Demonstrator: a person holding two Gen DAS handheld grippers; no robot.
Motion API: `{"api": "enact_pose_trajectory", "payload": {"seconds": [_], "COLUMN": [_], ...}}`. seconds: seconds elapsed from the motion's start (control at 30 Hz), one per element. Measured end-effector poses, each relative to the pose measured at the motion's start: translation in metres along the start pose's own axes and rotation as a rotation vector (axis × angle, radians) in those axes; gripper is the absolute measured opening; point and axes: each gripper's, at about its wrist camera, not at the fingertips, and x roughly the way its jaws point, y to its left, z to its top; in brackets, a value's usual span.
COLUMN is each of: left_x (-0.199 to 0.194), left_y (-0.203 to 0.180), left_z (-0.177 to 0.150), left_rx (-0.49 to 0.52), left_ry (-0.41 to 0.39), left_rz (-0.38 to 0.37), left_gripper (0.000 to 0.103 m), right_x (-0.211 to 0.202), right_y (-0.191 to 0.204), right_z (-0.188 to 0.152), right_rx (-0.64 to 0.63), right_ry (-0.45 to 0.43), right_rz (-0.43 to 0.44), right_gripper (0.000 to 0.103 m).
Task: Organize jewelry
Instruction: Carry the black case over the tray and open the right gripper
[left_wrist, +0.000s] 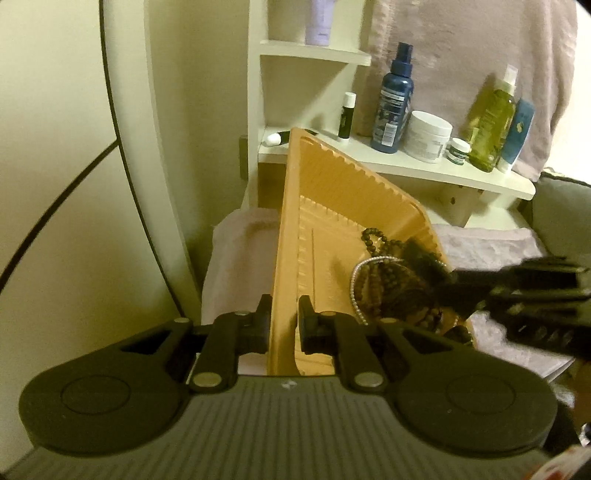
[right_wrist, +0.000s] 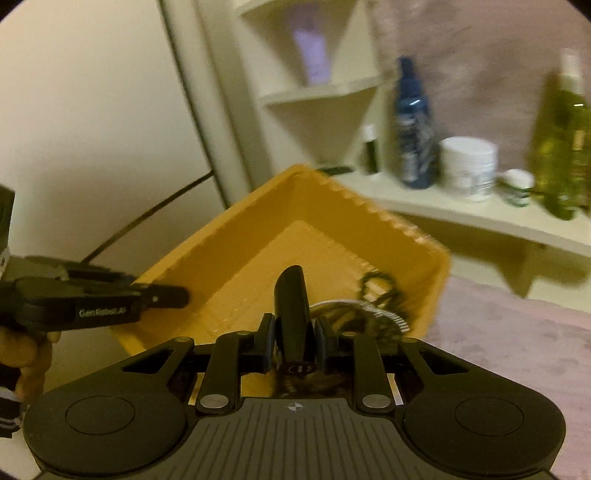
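A yellow plastic tray (left_wrist: 325, 192) is tilted up, its left rim clamped between the fingers of my left gripper (left_wrist: 283, 325). Dark bead bracelets (left_wrist: 391, 284) and a silver chain (left_wrist: 356, 288) lie heaped in its lower right corner. In the right wrist view the tray (right_wrist: 258, 236) sits ahead, with the beads (right_wrist: 384, 291) and chain (right_wrist: 369, 310) at its right side. My right gripper (right_wrist: 293, 347) is shut on a black cylindrical tube (right_wrist: 291, 306) just above the tray's near edge. It enters the left wrist view from the right (left_wrist: 458, 284). The left gripper shows at the tray's left rim (right_wrist: 166, 295).
A white shelf (left_wrist: 424, 166) behind the tray carries a blue spray bottle (left_wrist: 393, 103), a white jar (left_wrist: 426, 136), a small jar (left_wrist: 458, 150), a green bottle (left_wrist: 489, 125) and a lip balm stick (left_wrist: 347, 116). A pinkish fuzzy cloth (right_wrist: 517, 350) covers the surface below. A round mirror edge (left_wrist: 122, 147) stands left.
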Motion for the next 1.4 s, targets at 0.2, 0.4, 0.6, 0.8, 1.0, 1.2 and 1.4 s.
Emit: {"api": "enact_pose_trajectory", "payload": {"seconds": [0.2,0.4,0.6,0.8,1.0,1.2,1.4], "left_x": [0.007,0.013,0.015,0.015,0.018,0.016,0.012], "left_y": [0.013,0.028,0.035,0.043,0.047,0.05,0.052], "left_z": [-0.007,-0.015,-0.021,-0.025,-0.029,-0.031,-0.032], "left_rx": [-0.03,-0.081,-0.082,-0.095,-0.106,-0.119,-0.121], "left_ry": [0.015,0.025,0.031,0.029,0.039,0.028,0.016], "left_rz": [-0.027,-0.052,-0.064,-0.06,-0.059,-0.056,-0.045], "left_gripper": [0.017,0.018,0.022,0.025,0.026,0.028,0.031], "right_x": [0.023,0.032,0.041,0.049,0.051,0.048,0.037], "right_y": [0.014,0.014,0.021,0.03,0.032,0.034,0.036], "right_z": [-0.005,-0.005,-0.004,-0.006,-0.007,-0.009,-0.007], "right_rx": [-0.055,-0.082,-0.131,-0.18,-0.222,-0.235,-0.222], "right_ry": [0.064,0.108,0.132,0.144,0.129,0.107,0.057], "right_rz": [-0.01,-0.02,-0.048,-0.06,-0.081,-0.074,-0.064], "right_gripper": [0.023,0.023,0.023,0.023,0.023,0.023,0.028]}}
